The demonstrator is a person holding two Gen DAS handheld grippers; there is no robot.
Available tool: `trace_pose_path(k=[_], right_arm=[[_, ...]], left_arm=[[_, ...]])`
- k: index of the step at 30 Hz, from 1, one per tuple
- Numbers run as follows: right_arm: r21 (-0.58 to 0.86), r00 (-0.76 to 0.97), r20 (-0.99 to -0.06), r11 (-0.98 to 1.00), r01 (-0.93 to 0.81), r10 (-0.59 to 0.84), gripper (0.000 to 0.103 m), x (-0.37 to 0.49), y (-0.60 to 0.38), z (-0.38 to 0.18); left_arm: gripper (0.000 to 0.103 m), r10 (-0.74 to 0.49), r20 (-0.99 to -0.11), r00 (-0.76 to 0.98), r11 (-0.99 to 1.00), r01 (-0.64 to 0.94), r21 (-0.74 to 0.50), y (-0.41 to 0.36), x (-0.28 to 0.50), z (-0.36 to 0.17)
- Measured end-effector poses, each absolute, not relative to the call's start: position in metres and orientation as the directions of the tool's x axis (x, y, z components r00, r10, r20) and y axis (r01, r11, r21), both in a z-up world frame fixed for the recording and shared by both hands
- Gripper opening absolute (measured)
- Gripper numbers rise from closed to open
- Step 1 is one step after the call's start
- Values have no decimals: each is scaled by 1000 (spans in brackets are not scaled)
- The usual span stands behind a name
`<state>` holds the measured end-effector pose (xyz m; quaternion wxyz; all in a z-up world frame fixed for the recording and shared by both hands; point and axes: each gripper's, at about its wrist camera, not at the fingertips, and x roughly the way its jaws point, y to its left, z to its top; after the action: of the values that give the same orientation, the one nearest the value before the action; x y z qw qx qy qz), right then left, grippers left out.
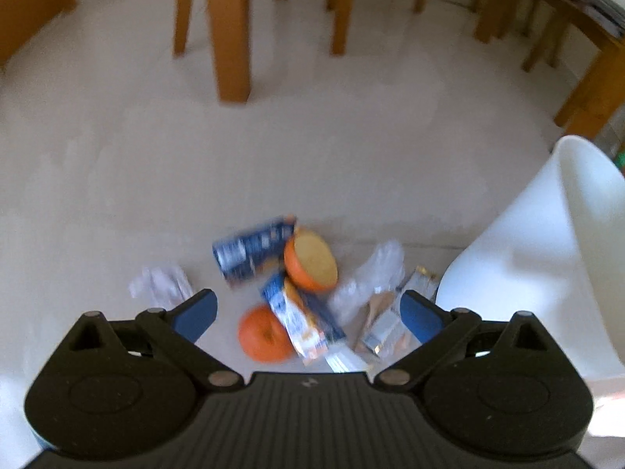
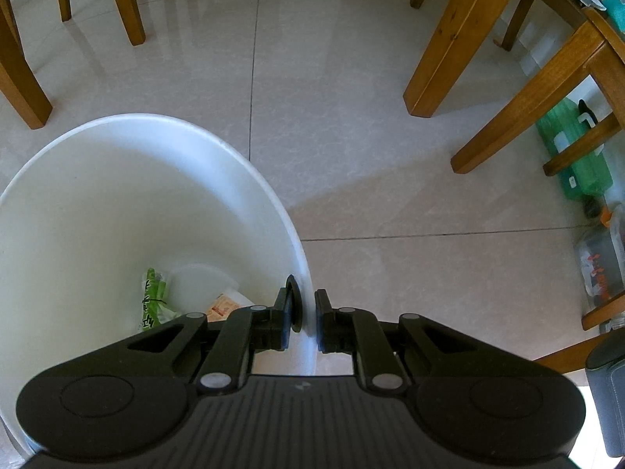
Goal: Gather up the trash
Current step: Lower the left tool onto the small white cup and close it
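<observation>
While my left gripper point(image 1: 308, 312) hangs wide open and empty above the floor, the trash lies in a loose heap between and just beyond its blue fingertips point(image 1: 197, 312). At the heap's twelve o'clock sits a crushed blue can point(image 1: 250, 252), with half an orange point(image 1: 310, 262), cut face up, touching its right side. A blue and orange snack wrapper point(image 1: 302, 322) leans across a whole orange point(image 1: 261, 334) at six o'clock. Crumpled clear plastic point(image 1: 369, 277) and a silvery wrapper point(image 1: 384, 326) lie at three o'clock, and a pale crumpled scrap point(image 1: 162, 283) lies apart at nine o'clock. This view is blurred, so I cannot read any print on the can or wrappers.

My white bin point(image 1: 539, 265) stands at the heap's three o'clock, tilted, and only its outside and rim show from the left. My right camera looks into it instead: my right gripper point(image 2: 306, 318) is clamped on the bin's rim point(image 2: 302, 258), one finger inside and one outside. Down in the bin lie a green wrapper point(image 2: 154, 301) with dark characters I cannot make out, a clear plastic piece point(image 2: 203, 285) and a pale orange-printed packet point(image 2: 222, 306). The heap does not appear in this view.

Wooden chair legs point(image 2: 449, 39) stand on the pale tiled floor point(image 2: 351, 136) from ten to two o'clock, and a green plastic container point(image 2: 578, 156) rests under a chair at three o'clock.
</observation>
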<state>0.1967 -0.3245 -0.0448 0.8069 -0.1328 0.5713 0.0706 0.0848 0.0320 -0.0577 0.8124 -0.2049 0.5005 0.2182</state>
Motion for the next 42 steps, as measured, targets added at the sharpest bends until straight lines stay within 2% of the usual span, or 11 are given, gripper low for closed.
trace_pose_path(k=[4,9,18,22,27,36,39,41,42], right_arm=[[-136,340,-940,954,-267,-39,15,197,-325,-45],[-133,339,-940,955,-266,-37,15,201,-327,-45],[-143,349,-936,951,-275,-40,15,201,-327,-46],[-147,352,-935,949,-278,-42,16,200,-327,-46],[-158,355,-934,938,-309,-40,16,200,-324,-46],[-158,356,-934,936,-315,-38,16,198,-325,-46],[-158,355,-934,936,-316,-38,17,198,-325,-47],[-160,354,-934,935,-318,-40,17,198,-326,-47],[-160,354,-934,935,-317,-40,17,199,-325,-48]], left_arm=[[99,121,-928,353,756,-638,-144,23,81,-100],[98,113,-956,270,696,-709,-118,7,78,-149],[98,137,-969,203,582,-808,-87,1,84,-209],[98,129,-969,211,554,-826,-106,-1,88,-221],[97,144,-973,183,604,-794,-60,-10,93,-228],[97,160,-972,170,596,-802,-43,0,66,-227],[87,146,-969,201,609,-790,-72,-2,68,-227],[68,132,-970,206,630,-773,-78,-6,73,-227],[65,125,-972,201,641,-764,-76,-9,76,-228]])
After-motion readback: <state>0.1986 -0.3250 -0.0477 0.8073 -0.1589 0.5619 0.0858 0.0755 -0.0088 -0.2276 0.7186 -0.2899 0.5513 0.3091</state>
